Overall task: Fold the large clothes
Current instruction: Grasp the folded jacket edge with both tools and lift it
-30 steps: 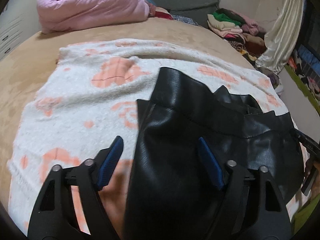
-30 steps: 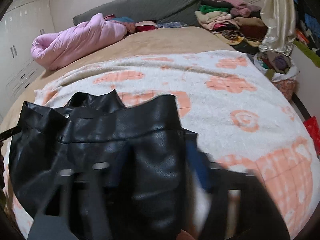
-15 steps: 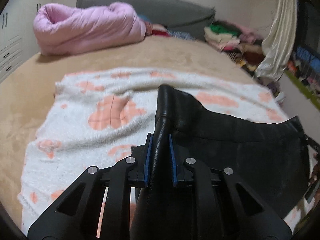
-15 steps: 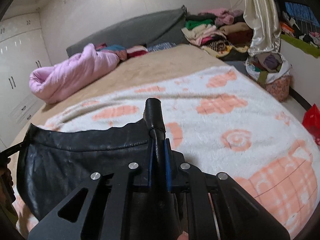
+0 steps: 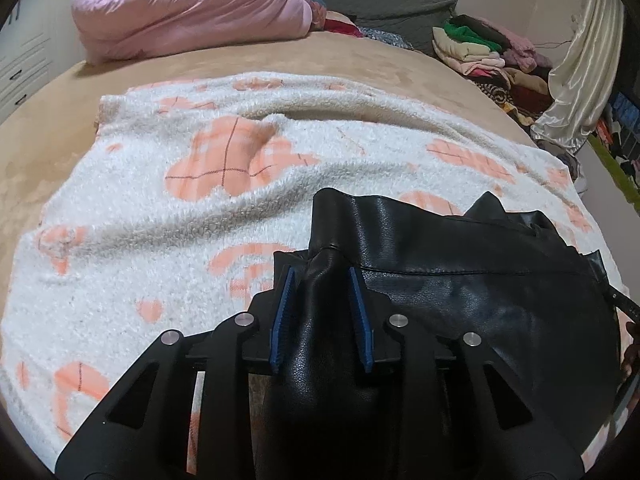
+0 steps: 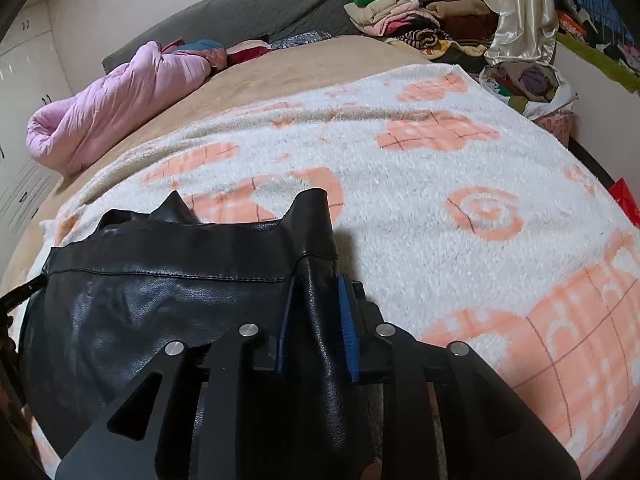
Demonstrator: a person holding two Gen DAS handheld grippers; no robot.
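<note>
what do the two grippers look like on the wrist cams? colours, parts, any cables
Both look the same. Left gripper: matte black frame with triangular cut-outs, four silver round pins across the linkage, two fingers faced with ribbed blue pads. Right gripper: same black frame, silver pins and blue pads. No cables or markings show. No sleeve is visible.

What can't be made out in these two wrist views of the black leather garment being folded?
- The near part of the black leather garment: left wrist view, hidden behind the left gripper, whose jaws are opening around a fold.
- The same on the right: right wrist view, covered by the right gripper, also opening.
- What kind of garment it is: both views, bunched and cut off by the lower edge.
- Blanket under the garment: covered.
</note>
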